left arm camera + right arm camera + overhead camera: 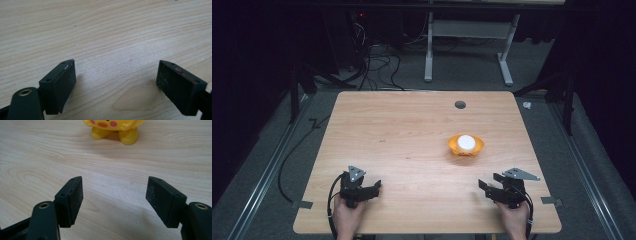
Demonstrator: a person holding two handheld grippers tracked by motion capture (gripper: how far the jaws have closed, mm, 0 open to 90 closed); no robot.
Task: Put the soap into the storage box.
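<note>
On the right half of the wooden table (412, 135) we see a small yellow toy (466, 145) with a white top, standing upright on two stubby feet; in the right gripper view its pink cheeks and feet (115, 130) show just ahead, though its upper part is cut off, so we would only guess it is a chick-like figure. Near the table's front edge we find the left gripper (373, 190), held in the left hand (348, 212), jaws spread wide and holding nothing, only bare wood between them (116, 80). The right gripper (483, 187), in the right hand (514, 215), sits near the front right corner, likewise wide open and empty (113, 197), well apart from the toy.
</note>
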